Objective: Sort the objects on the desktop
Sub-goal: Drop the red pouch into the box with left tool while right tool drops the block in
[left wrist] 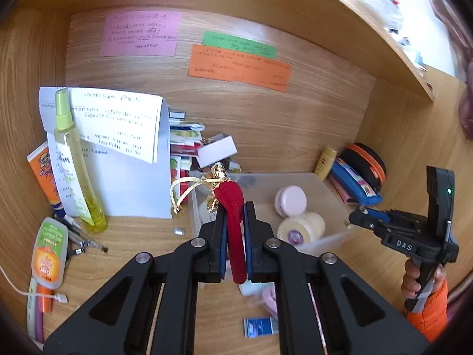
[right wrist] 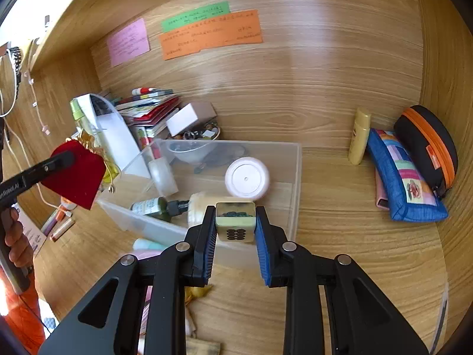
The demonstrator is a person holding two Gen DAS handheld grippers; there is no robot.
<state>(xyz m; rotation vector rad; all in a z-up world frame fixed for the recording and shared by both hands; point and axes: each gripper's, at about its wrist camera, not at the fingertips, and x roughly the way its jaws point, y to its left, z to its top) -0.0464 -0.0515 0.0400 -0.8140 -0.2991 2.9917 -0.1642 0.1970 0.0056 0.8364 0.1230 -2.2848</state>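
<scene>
We are gripping the red pouch (left wrist: 235, 230) in the left tool (left wrist: 235, 216), hanging over the bin's (right wrist: 295, 177) left edge. The right tool (right wrist: 235, 222) is clamping a tile (right wrist: 235, 222) above its front wall. Carry both well inside before releasing.

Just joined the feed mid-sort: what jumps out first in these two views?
The left gripper pinches a red velvet pouch with gold trim above the clear plastic bin. The right gripper clamps a small mahjong-like tile over the bin's near edge. Orange, green and pink notes dot the back wall.
</scene>
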